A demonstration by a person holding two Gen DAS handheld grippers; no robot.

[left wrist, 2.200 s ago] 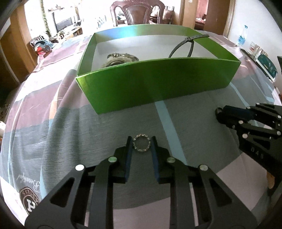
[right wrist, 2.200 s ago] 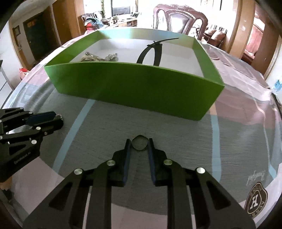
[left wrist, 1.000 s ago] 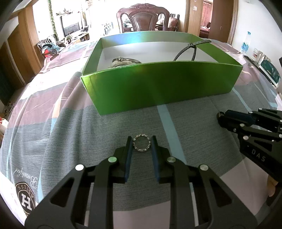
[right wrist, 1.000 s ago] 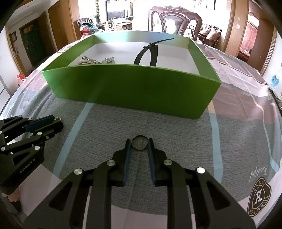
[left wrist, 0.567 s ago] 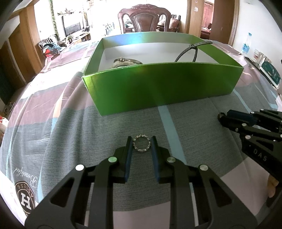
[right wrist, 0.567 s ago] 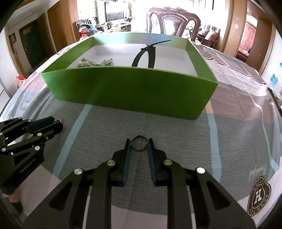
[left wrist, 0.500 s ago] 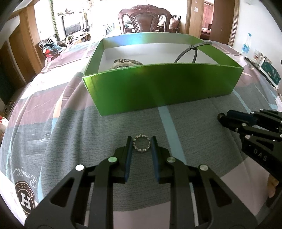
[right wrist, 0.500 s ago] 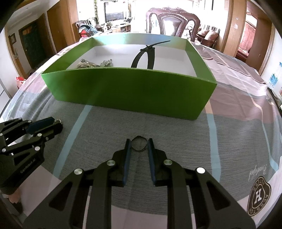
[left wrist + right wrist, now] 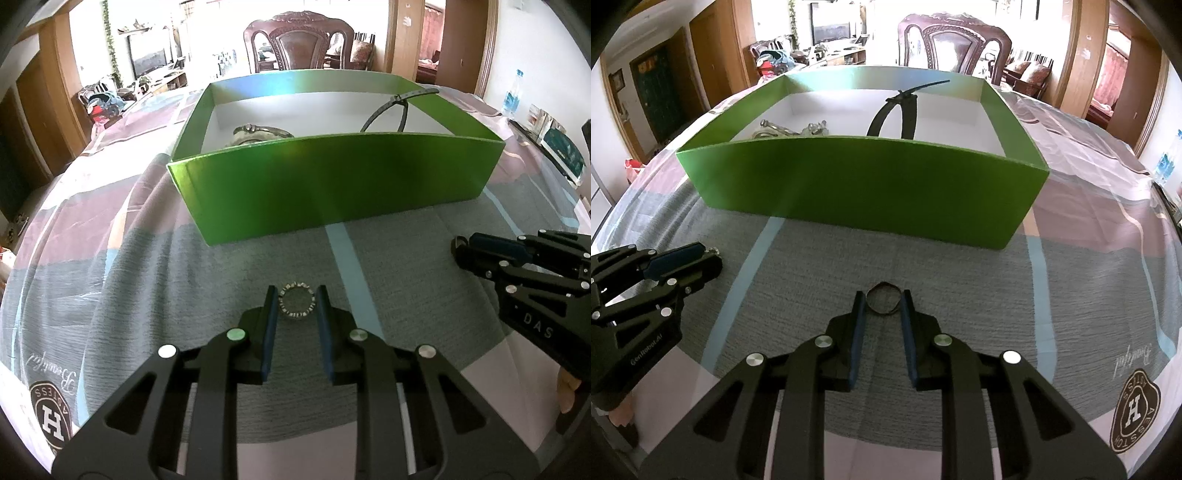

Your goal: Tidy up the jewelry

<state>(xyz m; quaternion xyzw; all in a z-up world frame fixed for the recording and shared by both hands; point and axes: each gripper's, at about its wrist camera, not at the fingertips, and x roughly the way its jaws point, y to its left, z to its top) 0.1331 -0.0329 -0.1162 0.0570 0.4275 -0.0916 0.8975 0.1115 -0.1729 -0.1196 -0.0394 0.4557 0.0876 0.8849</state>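
Green box (image 9: 332, 188) waits ahead on the tabletop; left tongs (image 9: 297, 306) pinch a studded ring (image 9: 297, 305), right tongs (image 9: 882, 303) pinch a thin dark ring (image 9: 882, 303). Next: carry both over the wall, then release

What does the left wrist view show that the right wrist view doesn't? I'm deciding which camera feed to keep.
Only the left wrist view shows the studded ring pinched in the left gripper, plus a water bottle far right. Only the right wrist view shows the thin dark ring gripped by the right gripper, and a dark door at left. Both show the green box holding a black strap and silver jewelry, the carved chair behind, and the striped tablecloth.
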